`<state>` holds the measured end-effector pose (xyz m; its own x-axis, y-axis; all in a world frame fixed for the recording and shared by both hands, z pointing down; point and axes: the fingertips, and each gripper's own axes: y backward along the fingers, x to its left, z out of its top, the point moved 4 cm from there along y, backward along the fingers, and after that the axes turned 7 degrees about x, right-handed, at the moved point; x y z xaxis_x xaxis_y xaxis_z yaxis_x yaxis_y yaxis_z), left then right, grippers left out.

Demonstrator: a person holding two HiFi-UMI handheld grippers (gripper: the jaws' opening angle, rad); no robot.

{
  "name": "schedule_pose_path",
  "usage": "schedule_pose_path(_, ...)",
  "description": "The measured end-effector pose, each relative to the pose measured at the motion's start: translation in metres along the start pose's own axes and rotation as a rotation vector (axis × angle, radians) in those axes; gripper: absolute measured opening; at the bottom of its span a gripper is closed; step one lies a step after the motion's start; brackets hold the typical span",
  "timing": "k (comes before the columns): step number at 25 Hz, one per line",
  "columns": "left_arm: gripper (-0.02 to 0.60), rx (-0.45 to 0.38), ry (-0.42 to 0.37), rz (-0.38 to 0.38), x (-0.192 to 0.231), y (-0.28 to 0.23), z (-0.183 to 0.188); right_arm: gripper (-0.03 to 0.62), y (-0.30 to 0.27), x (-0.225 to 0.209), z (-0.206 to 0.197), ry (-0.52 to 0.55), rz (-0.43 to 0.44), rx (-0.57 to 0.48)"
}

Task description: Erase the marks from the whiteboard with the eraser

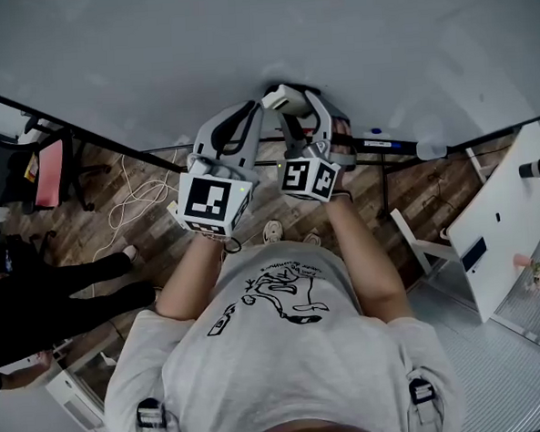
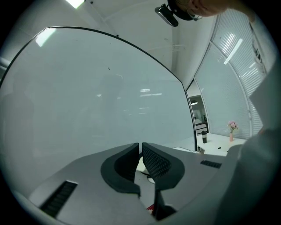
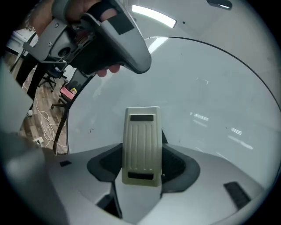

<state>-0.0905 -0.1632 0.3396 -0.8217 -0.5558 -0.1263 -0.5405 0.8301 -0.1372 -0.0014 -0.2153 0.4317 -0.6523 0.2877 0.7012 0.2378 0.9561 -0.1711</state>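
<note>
The whiteboard fills the top of the head view and most of both gripper views. It looks almost blank: I see one tiny dark tick and a speck near its left edge. My right gripper is shut on a beige ribbed eraser, which points up at the board. In the head view it is raised near the board's lower edge. My left gripper is shut with nothing between its jaws, close beside the right one.
Below the board lies a wood floor with loose cables and an office chair at the left. A person in dark clothes stands at the left. At the right, a white table holds a dark cup and flowers.
</note>
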Motion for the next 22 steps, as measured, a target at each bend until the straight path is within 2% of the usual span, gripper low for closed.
schedule_pose_path(4, 0.037, 0.001, 0.006, 0.005, 0.003, 0.002, -0.002, 0.259, 0.010, -0.036, 0.000, -0.064, -0.060, 0.000)
schedule_pose_path(10, 0.037, 0.000, 0.013, -0.001, 0.003, 0.004, -0.004, 0.259, 0.031, -0.132, -0.032, -0.341, -0.156, 0.003)
schedule_pose_path(12, 0.037, 0.002, 0.015, -0.005, 0.000, 0.005, -0.005, 0.261, 0.036, -0.154, -0.048, -0.399, -0.175, 0.014)
schedule_pose_path(18, 0.037, 0.002, 0.020, 0.000, -0.001, 0.014, -0.005, 0.261, 0.043, -0.164, -0.056, -0.448, -0.184, 0.020)
schedule_pose_path(22, 0.037, 0.004, 0.034, 0.000, -0.001, 0.019, -0.008, 0.261, 0.047, -0.162, -0.055, -0.495, -0.130, 0.006)
